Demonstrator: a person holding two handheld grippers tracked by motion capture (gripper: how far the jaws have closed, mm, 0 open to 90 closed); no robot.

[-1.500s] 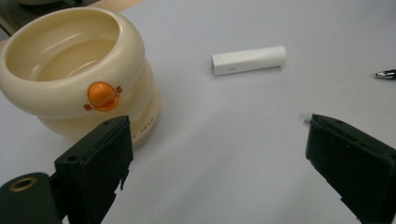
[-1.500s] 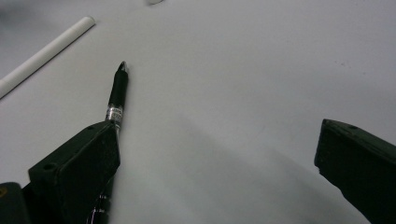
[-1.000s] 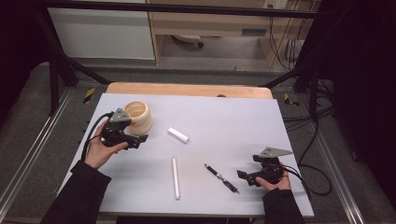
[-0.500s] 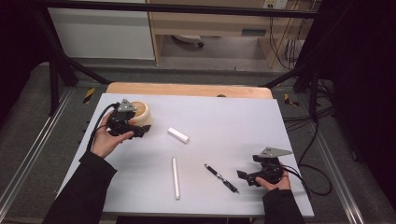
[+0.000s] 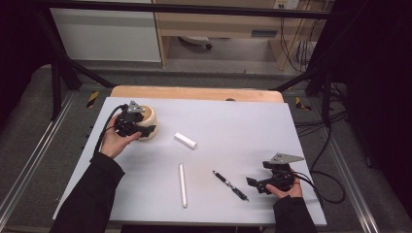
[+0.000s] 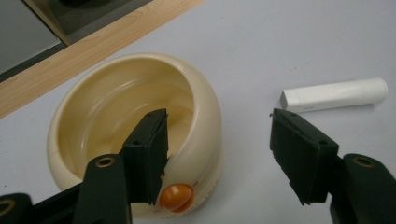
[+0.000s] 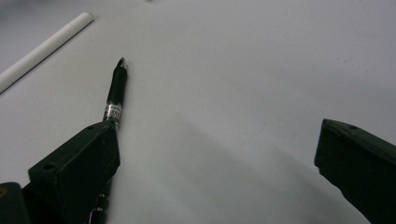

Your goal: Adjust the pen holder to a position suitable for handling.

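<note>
Both tools are being held open; the left tool [image 6: 219,154] is straddling the bowl's [image 6: 116,116] smooth, rigid, probably light wall, judged the best hold.

Cream bowl [image 6: 116,121] showing an orange dot [image 6: 176,197]; black pen [image 5: 231,185], two white sticks [image 5: 182,184] lying on the pale-grey tabletop [image 5: 233,126].

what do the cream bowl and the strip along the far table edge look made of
Cream bowl: likely plastic, smooth and glossy, with soft highlights on its rounded wall and an orange button-like dot low on the side. Far strip: looks like light wood, matte, though grain is too faint to confirm.
</note>
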